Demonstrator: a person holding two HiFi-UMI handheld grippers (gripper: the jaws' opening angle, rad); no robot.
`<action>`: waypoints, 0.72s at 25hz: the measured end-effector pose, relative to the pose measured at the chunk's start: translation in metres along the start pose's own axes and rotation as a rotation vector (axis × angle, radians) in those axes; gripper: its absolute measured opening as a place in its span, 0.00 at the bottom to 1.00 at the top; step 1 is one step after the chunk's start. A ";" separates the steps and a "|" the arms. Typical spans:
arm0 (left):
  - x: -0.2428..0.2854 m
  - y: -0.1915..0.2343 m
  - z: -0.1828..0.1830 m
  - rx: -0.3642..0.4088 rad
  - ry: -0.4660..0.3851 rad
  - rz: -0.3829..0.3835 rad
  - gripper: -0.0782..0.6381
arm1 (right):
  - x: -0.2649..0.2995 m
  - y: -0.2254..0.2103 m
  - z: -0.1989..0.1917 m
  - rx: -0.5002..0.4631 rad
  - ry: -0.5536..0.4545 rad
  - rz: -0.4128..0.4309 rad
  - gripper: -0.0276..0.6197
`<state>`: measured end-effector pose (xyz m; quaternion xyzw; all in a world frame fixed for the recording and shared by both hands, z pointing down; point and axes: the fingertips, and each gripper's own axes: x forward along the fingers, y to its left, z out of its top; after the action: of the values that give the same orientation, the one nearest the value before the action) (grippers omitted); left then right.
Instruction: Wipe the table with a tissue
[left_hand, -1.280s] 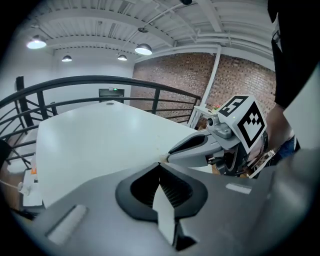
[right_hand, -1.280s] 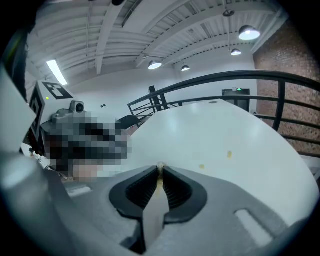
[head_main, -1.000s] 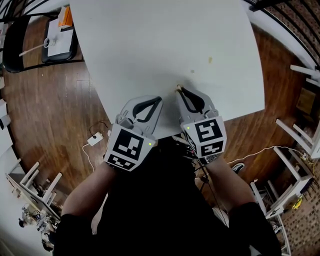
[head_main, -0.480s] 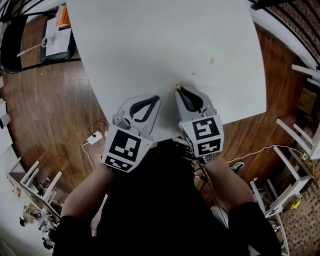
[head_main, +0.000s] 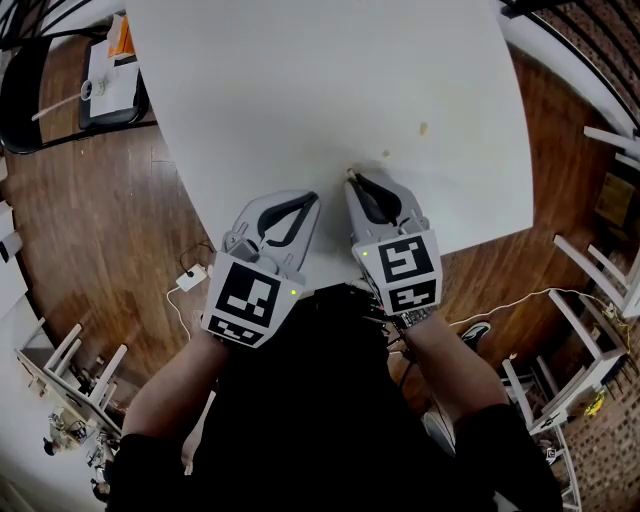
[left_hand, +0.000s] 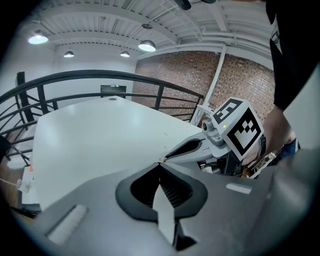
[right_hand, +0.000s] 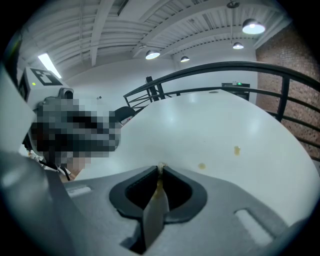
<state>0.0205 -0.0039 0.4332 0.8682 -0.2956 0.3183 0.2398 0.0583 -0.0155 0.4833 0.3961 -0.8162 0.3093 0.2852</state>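
Observation:
The white table (head_main: 300, 80) carries two small yellowish stains (head_main: 423, 128) (head_main: 386, 153), also seen in the right gripper view (right_hand: 236, 149) (right_hand: 201, 166). My right gripper (head_main: 350, 174) is over the table's near edge, left of the nearer stain and short of it. It is shut, with a tiny pale yellowish tissue scrap (right_hand: 160, 168) pinched at its tips. My left gripper (head_main: 316, 196) lies beside it at the near edge, shut with nothing in it. In the left gripper view the right gripper (left_hand: 162, 160) points at my left gripper (left_hand: 160, 166), tip close to tip.
A black chair (head_main: 30, 90) with papers stands beyond the table's far left corner. A white power adapter (head_main: 190, 277) and its cable lie on the wooden floor at left. White chair frames (head_main: 600, 290) stand at right. A dark railing (right_hand: 210, 70) runs behind the table.
Both grippers stay shut and almost still at the table's near edge. The right gripper has crept slightly left, and the head view has shifted a little.

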 end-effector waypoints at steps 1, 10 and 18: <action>0.000 0.000 0.000 0.000 0.000 0.000 0.12 | 0.001 0.000 0.001 -0.002 0.000 0.000 0.08; 0.004 0.001 0.005 0.001 0.002 -0.005 0.12 | 0.002 -0.003 0.007 0.001 -0.007 -0.007 0.08; 0.010 -0.001 0.011 0.008 0.004 -0.012 0.12 | -0.006 -0.022 0.016 0.019 -0.039 -0.043 0.08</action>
<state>0.0319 -0.0135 0.4320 0.8703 -0.2886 0.3197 0.2391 0.0761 -0.0355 0.4752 0.4222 -0.8099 0.3029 0.2719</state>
